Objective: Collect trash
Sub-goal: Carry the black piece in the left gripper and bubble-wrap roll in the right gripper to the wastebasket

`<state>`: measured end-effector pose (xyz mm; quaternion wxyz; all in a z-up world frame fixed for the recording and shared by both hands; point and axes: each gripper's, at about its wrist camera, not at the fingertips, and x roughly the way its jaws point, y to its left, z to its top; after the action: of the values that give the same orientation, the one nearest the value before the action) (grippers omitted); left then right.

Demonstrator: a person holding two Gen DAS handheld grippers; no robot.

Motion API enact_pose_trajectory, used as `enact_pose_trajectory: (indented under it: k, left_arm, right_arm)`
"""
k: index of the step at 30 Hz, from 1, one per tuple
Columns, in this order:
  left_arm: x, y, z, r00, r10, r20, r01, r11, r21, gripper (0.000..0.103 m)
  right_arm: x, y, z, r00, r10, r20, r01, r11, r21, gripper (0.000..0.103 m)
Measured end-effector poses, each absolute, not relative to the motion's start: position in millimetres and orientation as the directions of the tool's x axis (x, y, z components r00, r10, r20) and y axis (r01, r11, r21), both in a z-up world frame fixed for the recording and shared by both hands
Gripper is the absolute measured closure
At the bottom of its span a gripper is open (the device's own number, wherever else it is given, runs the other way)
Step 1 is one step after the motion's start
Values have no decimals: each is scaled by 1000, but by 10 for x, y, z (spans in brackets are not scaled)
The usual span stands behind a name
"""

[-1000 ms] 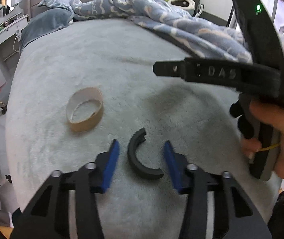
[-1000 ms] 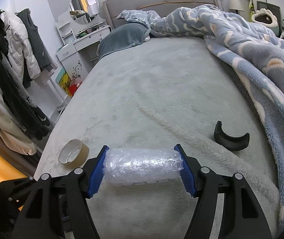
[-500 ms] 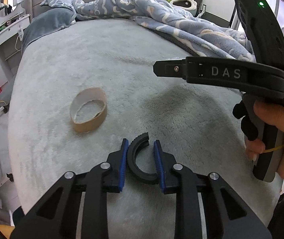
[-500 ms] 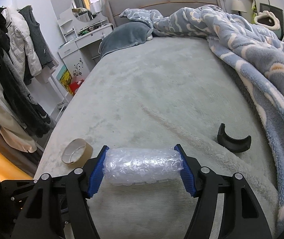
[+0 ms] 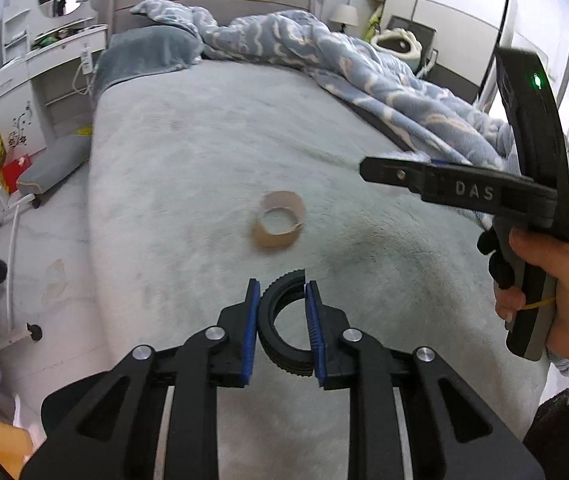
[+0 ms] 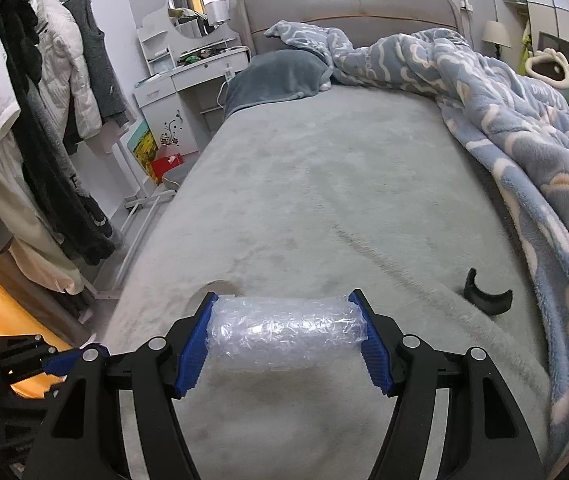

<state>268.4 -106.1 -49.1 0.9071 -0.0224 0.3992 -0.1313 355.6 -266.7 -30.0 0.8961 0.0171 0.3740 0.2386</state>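
Observation:
My left gripper (image 5: pixel 282 292) is shut on a black ribbed half-ring (image 5: pixel 284 356) and holds it just above the grey bed (image 5: pixel 204 152). Farther out on the bed lies a cardboard tape core (image 5: pixel 278 220). In the right wrist view my right gripper (image 6: pixel 284 308) is shut on a roll of clear bubble wrap (image 6: pixel 286 334), gripped end to end. A second black curved piece (image 6: pixel 488 300) rests on the bed to the right, by the blanket. Only a pale sliver of the tape core (image 6: pixel 214 285) shows behind the left finger. A hand (image 5: pixel 544 280) holds the right tool's black body (image 5: pixel 484 192).
A rumpled blue patterned blanket (image 6: pixel 524 140) covers the bed's right side, with a grey pillow (image 6: pixel 276 76) at the head. Left of the bed stand a white dresser with a round mirror (image 6: pixel 188 76), hanging clothes (image 6: pixel 44 120) and a small grey cart (image 5: pixel 52 164).
My left gripper closed on the black half-ring and lifted it off the bed, pulling back. My right gripper rose a little, still gripping the bubble wrap; the tape core slid behind its finger.

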Motion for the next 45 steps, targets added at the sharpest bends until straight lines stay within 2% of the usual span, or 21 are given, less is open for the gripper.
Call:
enact_pose_trajectory:
  k: [11,14,20,36,45]
  left_arm:
    - [2186,-56,-459,697,-174,-695,102,984,-144,79]
    - [2051,252,-542,696,-130,-706,50,990,-133,79]
    - [1875,630,-701,659,-99,-745,16,993,-118,79]
    - [1618,1278,-1192,556,-156,-816,-107,960,-257,79]
    - [1509,1340,-1500,473,-217,-854,-91,952,-292,78]
  right_arm:
    - [3175,-1774,-266,536,537,-652,-506,822,262,36]
    - [3026,-1398,-261,508,546,-666,-567,794,218,36]
    - [2880,-920,-342,451,566,-690,-609,760,226,36]
    - [2682,-108,-555,374,557,-742,-663,719,206,36]
    - [2647,119,-791,327,522,-788,-676,712,190,36]
